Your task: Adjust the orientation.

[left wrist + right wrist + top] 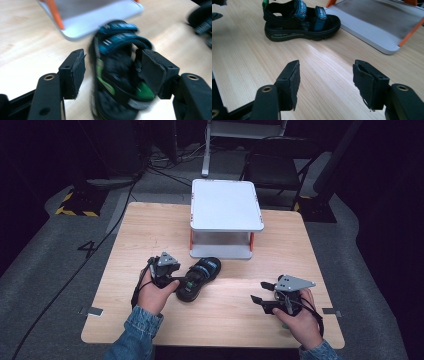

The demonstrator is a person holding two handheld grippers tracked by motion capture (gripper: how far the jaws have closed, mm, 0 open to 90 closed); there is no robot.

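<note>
- Your right gripper [258, 291] sits nearest you at the right of the wooden table [150, 220], held in your right hand [298, 317]. Its jaws stand spread with nothing between them; in the right gripper view [325, 80] only bare wood shows in the gap.
- Your left gripper [176, 279] lies left of centre in your left hand [152, 295], pointing toward the sandal [198, 278]. Its jaws are spread. In the left gripper view [113, 71] the heel end of the sandal [117, 77] lies in the gap; the left pad stands clear of it, and blur hides whether the right pad touches.
- The black sandal [299, 21], with blue straps and green trim, rests on its sole on the table, between the left gripper and the stand, well apart from the right gripper.
- The white two-tier stand [225, 207] with orange posts occupies the far middle of the table; the sandal's toe lies just beside the stand's lower shelf [100, 17].
- Beyond the table edge, grey floor [50, 260] with black cables [107, 237] runs into darkness.
</note>
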